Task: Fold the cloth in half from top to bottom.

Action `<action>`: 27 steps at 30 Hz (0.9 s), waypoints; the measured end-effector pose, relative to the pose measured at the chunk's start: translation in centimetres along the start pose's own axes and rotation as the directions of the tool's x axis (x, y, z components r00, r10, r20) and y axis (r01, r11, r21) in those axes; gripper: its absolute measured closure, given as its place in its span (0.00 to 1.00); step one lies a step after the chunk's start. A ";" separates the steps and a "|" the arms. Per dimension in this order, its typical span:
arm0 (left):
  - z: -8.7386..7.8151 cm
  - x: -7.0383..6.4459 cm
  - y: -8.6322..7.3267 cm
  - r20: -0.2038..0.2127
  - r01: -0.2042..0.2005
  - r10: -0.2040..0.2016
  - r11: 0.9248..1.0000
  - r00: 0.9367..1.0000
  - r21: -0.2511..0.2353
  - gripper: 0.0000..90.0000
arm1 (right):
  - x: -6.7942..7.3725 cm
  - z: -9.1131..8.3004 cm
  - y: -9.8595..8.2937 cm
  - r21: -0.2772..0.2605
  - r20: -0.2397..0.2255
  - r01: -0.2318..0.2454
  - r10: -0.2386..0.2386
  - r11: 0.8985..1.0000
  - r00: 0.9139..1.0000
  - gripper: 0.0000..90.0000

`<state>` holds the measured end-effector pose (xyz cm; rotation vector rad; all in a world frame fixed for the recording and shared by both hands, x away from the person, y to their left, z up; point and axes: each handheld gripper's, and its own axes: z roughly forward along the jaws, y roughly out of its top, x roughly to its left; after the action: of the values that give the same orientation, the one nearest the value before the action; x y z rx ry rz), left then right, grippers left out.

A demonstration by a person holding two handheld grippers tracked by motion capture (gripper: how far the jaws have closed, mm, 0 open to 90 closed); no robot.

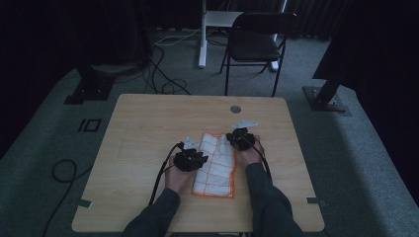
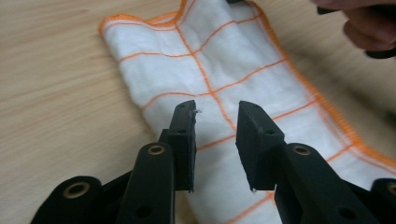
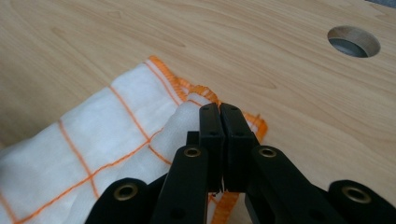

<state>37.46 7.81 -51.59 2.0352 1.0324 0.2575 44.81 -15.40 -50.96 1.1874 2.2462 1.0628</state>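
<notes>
A white cloth point(image 1: 215, 165) with an orange grid and orange hem lies folded in a long strip on the wooden table point(image 1: 148, 123). My left gripper point(image 1: 193, 154) hovers at the strip's left edge, about midway along it. In the left gripper view it point(image 2: 216, 109) is open just above the cloth point(image 2: 224, 70), with nothing between its jaws. My right gripper point(image 1: 240, 138) is at the strip's far right corner. In the right gripper view it point(image 3: 219, 109) is shut there, where the cloth point(image 3: 93, 140) rises in a small fold to the closed jaws.
A round cable hole point(image 1: 235, 109) sits in the table just beyond the right gripper, and is seen closer as the hole point(image 3: 353, 42). Behind the table stands a black folding chair point(image 1: 257, 42). Cables lie on the grey floor point(image 1: 64, 173) at left.
</notes>
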 end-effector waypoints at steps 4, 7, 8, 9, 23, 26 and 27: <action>0.9 0.4 0.4 -0.087 0.003 -0.005 1.000 0.996 -0.020 0.73 | 0.0 0.9 0.3 0.015 0.001 -0.011 0.011 1.000 1.000 0.99; 1.5 0.8 1.1 -0.128 0.012 -0.017 0.999 0.992 -0.041 0.71 | 0.2 1.1 0.3 0.013 0.002 0.001 -0.001 1.000 1.000 0.99; 1.8 1.0 1.5 -0.140 0.014 -0.019 0.999 0.990 -0.040 0.71 | 0.2 1.1 0.3 0.011 0.004 0.001 -0.001 1.000 1.000 0.99; 2.1 1.2 1.7 -0.153 0.017 -0.022 0.999 0.988 -0.037 0.70 | 0.2 1.1 0.3 0.008 0.005 -0.004 0.004 1.000 1.000 0.99; 5.1 1.9 2.5 -0.211 0.036 -0.028 0.999 0.977 0.034 0.92 | -0.3 1.1 0.5 -0.003 0.007 -0.009 0.009 1.000 1.000 0.99; 5.0 2.1 2.5 -0.206 0.047 -0.039 0.998 0.978 0.033 0.97 | -0.4 1.2 0.5 -0.004 0.009 -0.009 0.009 1.000 1.000 0.99; 4.7 2.4 2.4 -0.202 0.062 -0.057 0.998 0.978 0.022 0.97 | -0.4 1.3 0.5 -0.003 0.012 -0.009 0.010 1.000 1.000 0.99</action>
<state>42.77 6.09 -53.19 2.0301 1.2251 0.4270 46.13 -14.99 -51.39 1.2013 2.2319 1.0594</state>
